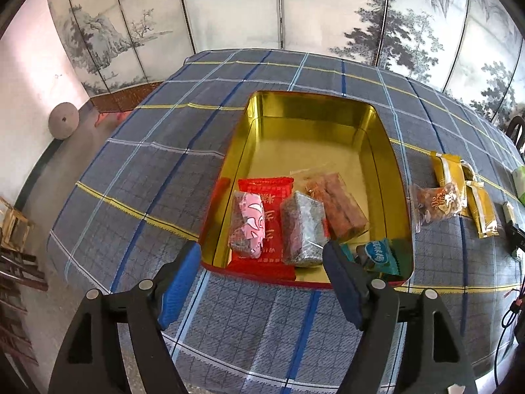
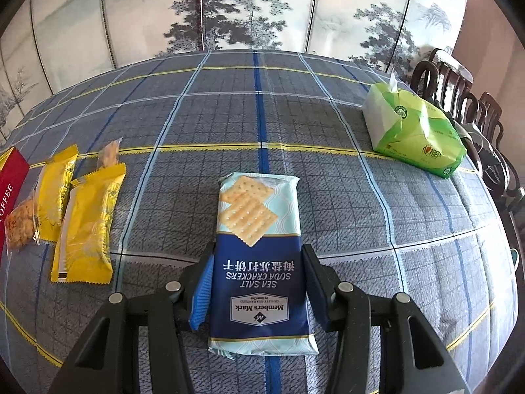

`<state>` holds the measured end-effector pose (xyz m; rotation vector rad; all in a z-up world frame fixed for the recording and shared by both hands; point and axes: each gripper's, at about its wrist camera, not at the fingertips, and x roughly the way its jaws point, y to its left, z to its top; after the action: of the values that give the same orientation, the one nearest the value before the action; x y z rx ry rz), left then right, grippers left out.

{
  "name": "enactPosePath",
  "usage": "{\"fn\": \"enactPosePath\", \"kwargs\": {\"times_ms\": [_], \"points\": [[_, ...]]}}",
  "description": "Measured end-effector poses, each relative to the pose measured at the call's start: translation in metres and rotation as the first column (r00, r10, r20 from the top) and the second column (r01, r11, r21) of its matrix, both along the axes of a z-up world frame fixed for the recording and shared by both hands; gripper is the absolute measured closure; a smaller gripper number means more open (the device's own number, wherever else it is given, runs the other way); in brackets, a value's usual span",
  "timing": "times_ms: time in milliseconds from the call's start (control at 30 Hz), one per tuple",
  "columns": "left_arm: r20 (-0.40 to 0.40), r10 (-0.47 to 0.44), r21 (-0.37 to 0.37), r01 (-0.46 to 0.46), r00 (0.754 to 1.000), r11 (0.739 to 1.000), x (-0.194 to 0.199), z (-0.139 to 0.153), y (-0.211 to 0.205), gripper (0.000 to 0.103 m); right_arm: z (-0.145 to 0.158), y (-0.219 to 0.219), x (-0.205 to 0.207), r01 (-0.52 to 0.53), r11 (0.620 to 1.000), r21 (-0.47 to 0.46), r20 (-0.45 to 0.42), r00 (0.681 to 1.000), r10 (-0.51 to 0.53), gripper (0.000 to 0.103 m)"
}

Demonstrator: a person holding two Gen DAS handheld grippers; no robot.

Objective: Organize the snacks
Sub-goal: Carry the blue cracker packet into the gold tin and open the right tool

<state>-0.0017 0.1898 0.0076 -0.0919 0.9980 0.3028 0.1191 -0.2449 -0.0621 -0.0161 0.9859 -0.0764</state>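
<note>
A gold-lined tin (image 1: 387, 151) with a red outside stands on the plaid tablecloth. At its near end lie a pink-wrapped snack (image 1: 249, 226), a red packet (image 1: 265, 187), a silvery grey pack (image 1: 303, 226), an orange-brown bar (image 1: 341, 207) and a teal packet (image 1: 377, 256). My left gripper (image 1: 261, 249) hovers open over the tin's near rim, with nothing gripped. My right gripper (image 2: 259, 252) is shut on a blue sea salt soda cracker pack (image 2: 259, 262), its pads against both long sides. Two yellow packets (image 2: 85, 229) and a clear cookie bag (image 2: 21, 226) lie left of it.
A green tissue pack (image 2: 413, 131) sits at the table's far right, with dark wooden chairs (image 2: 459, 88) behind it. A painted folding screen (image 1: 229, 10) stands behind the table. The tin's red side (image 2: 10, 190) shows at the left edge of the right wrist view.
</note>
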Motion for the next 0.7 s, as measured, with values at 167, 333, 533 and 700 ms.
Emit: {"fn": "enactPosePath", "kwargs": {"times_ms": [167, 333, 533, 700], "points": [[0.009, 0.019, -0.015, -0.019, 1.000, 1.000, -0.004, -0.001, 0.005, 0.021, 0.003, 0.005, -0.003, 0.008, 1.000, -0.012, 0.001, 1.000, -0.008, 0.053], [0.016, 0.034, -0.022, -0.034, 0.999, 0.999, -0.007, -0.001, 0.012, 0.018, 0.018, 0.010, -0.006, 0.013, 1.000, -0.020, 0.032, 0.999, -0.012, 0.053], [0.027, 0.053, -0.038, -0.052, 0.998, 0.998, -0.009, 0.000, 0.019, 0.016, 0.042, 0.029, -0.011, -0.012, 1.000, -0.010, 0.070, 0.997, 0.012, 0.053], [0.036, 0.070, -0.038, -0.068, 0.997, 0.997, -0.014, 0.002, 0.027, 0.015, 0.065, 0.061, -0.016, -0.082, 0.996, 0.016, 0.108, 0.991, 0.080, 0.053]]}}
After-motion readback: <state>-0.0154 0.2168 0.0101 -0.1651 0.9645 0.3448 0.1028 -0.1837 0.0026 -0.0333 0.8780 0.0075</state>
